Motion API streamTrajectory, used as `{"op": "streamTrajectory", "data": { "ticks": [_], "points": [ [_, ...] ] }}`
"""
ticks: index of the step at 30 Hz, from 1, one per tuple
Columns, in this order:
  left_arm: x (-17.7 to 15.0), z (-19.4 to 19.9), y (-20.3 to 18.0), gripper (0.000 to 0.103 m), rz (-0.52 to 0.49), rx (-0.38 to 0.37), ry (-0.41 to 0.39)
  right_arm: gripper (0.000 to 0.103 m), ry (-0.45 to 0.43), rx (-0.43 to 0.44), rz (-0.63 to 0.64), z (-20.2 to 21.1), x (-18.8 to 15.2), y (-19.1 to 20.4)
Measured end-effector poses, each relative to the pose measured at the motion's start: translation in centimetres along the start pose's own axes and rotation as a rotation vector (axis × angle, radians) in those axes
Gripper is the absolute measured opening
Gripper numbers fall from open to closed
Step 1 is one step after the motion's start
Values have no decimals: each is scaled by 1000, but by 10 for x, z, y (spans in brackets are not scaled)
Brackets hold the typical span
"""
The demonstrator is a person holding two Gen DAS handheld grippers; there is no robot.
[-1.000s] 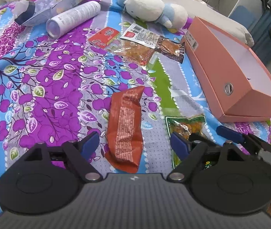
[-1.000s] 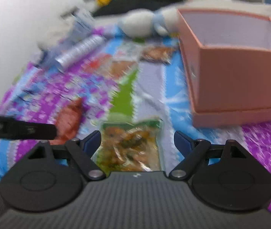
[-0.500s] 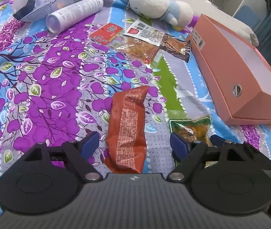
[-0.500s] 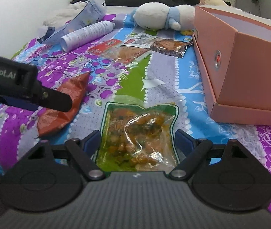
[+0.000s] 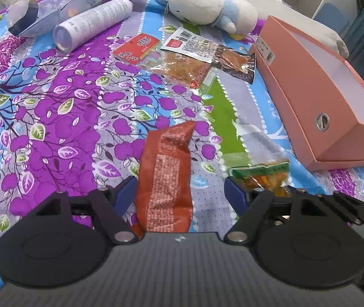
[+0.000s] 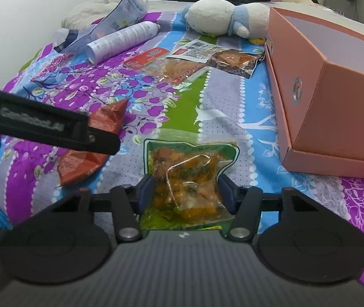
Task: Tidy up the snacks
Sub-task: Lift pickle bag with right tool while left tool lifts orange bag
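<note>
Closing on the green-edged pouch [image 6: 189, 179] at lower centre, the right gripper [image 6: 185, 193] had its jaws pressing both sides. The left gripper [image 5: 180, 195] straddled the orange packet [image 5: 166, 179], jaws closing but not touching; its long axis ran up-frame. Further packets [image 5: 182, 58] lay beyond, the pink box [image 6: 335, 97] upper right. Only the right view showed the pouch whole.

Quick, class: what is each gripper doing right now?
Left gripper: open, closing around the crinkled orange-red foil snack packet.
Right gripper: just closed on the clear green-edged snack bag.
</note>
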State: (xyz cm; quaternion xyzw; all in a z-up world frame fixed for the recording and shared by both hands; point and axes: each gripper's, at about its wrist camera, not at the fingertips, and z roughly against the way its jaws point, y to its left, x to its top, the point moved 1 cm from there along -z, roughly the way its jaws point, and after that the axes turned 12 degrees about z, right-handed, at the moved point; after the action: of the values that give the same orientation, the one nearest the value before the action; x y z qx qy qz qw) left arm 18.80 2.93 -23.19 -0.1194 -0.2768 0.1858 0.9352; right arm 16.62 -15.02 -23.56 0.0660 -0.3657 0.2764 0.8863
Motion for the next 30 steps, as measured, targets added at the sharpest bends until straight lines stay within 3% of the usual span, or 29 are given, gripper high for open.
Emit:
{"op": "streamTrajectory", "data": {
  "ticks": [6, 11, 13, 14, 19, 23, 25, 26, 27, 30],
  "points": [
    [6, -9, 9, 48, 49, 7, 21, 55, 11, -19, -37, 4, 3, -10],
    [12, 3, 12, 46, 104, -32, 20, 55, -12, -37, -61, 13, 13, -14],
    [15, 11, 8, 26, 99, -43, 9, 55, -17, -40, -66, 18, 18, -16],
    [16, 14, 6, 22, 101, -48, 10, 55, -21, -42, -69, 20, 20, -17],
    [24, 25, -5, 22, 75, -51, -11, 55, -44, -46, -84, 30, 32, -24],
    [24, 16, -6, 23, 80, -56, 18, 55, -25, -44, -84, 27, 32, -28],
    [21, 12, -5, 37, 77, -31, 29, 55, -12, -45, -85, 25, 26, -29],
    [20, 9, -5, 55, 73, -11, 36, 55, -4, -49, -85, 24, 23, -30],
    [19, 7, -5, 66, 72, 5, 37, 55, 8, -51, -91, 22, 20, -30],
    [16, 4, -2, 69, 65, -7, 27, 55, 32, -45, -103, 18, 11, -32]
  ]
}}
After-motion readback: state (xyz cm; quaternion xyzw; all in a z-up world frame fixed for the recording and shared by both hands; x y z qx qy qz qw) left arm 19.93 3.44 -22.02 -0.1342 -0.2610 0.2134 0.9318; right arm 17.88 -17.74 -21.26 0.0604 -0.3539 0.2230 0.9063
